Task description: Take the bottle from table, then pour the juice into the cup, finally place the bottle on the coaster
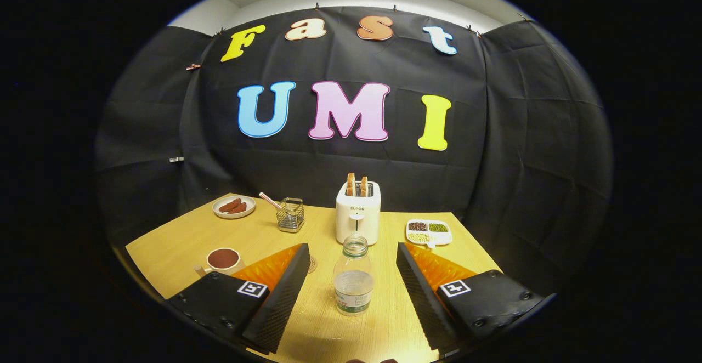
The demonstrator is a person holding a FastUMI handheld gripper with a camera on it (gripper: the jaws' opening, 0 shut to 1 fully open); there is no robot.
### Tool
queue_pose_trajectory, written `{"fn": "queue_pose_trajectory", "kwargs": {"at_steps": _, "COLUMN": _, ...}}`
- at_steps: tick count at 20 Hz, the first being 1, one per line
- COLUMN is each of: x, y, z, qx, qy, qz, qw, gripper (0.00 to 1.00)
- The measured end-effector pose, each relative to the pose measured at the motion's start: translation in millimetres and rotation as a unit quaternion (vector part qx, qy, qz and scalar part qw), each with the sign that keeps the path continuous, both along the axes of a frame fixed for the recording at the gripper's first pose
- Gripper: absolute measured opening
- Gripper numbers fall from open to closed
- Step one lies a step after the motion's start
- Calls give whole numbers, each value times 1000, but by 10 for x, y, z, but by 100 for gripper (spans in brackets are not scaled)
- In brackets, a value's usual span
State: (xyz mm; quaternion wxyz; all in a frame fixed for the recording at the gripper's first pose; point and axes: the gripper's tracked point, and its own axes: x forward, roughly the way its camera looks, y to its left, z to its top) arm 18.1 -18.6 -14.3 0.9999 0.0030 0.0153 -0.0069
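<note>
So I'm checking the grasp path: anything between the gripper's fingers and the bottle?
No. In the gripper view the bottle stands upright between the open gripper fingers, with bare table on either side; neither finger touches it.

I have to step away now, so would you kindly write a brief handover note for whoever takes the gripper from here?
Gripper: open, fingers spread wide on either side of the bottle, touching nothing.
Bottle: upright on the table, between the fingers, cap off, clear, with little visible inside.
Cup: beside the left finger, standing on the table and already showing dark contents.
Coaster: a small round piece just past the left fingertip, mostly hidden.
Beyond: the toaster stands right behind the bottle.
Done: approach lined up.
Left: close on the bottle, lift, pour into the cup, set the bottle on the coaster.
</note>
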Motion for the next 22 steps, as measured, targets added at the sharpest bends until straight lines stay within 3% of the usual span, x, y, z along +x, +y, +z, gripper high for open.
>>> {"fn": "queue_pose_trajectory", "kwargs": {"at_steps": 22, "x": 579, "y": -28, "z": -847, "qx": -7, "qy": 70, "qz": 17, "qw": 997, "gripper": 98}}
